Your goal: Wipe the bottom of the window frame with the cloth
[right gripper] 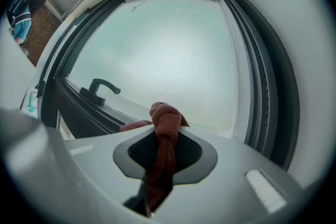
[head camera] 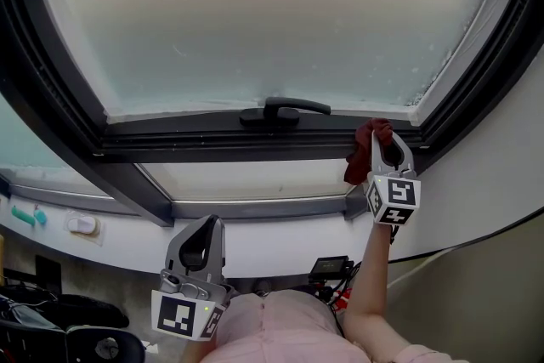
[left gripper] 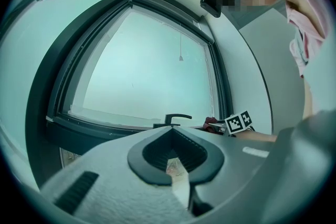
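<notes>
Low by the body, left gripper (head camera: 204, 232) idle with fingers pressed together and empty; higher up, right gripper (head camera: 387, 150) clamped tight on the red cloth (head camera: 362, 150), bunched at the right end of the window frame (head camera: 212, 145) bottom, beside the handle (head camera: 282, 110).

we see the dark bottom rail (head camera: 212, 140) of the window frame running across under the frosted pane. a black handle (head camera: 285, 109) sits on it near the middle, lying flat and pointing right. at the rail's right end a red cloth (head camera: 361, 157) lies bunched against it, by the corner. lower down, a white ledge (head camera: 127, 244) curves along the wall; on its left part rest a small teal piece (head camera: 23, 217) and, just beside it, a small white piece (head camera: 82, 224).
</notes>
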The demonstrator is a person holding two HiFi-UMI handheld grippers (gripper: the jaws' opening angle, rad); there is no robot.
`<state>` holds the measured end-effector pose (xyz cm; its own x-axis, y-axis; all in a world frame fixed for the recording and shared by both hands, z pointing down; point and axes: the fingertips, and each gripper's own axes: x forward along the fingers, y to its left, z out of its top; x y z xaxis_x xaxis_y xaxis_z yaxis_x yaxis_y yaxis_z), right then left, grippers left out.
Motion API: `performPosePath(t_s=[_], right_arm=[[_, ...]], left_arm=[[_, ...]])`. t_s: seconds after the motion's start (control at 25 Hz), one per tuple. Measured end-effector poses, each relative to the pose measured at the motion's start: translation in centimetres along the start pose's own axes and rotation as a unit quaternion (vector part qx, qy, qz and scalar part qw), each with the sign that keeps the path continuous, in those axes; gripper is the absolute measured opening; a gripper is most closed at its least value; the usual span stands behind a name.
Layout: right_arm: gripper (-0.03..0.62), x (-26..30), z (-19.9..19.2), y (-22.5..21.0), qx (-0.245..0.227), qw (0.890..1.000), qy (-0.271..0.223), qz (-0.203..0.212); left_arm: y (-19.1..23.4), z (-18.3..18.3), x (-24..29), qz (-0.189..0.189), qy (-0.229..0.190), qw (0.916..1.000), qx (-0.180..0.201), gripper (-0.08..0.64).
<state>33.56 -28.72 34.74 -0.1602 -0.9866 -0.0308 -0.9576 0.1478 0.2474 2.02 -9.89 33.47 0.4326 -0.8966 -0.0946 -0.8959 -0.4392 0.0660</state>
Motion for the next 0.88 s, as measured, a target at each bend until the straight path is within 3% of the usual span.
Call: performPosePath(t_s=[0.88], right_arm=[[0.066,-0.3,-1.0,-3.8,-0.007,0.999,0.012,-0.033]], left_arm=[[-0.3,-0.5,0.3,0.003,0.004,1.0,-0.001,-0.002]])
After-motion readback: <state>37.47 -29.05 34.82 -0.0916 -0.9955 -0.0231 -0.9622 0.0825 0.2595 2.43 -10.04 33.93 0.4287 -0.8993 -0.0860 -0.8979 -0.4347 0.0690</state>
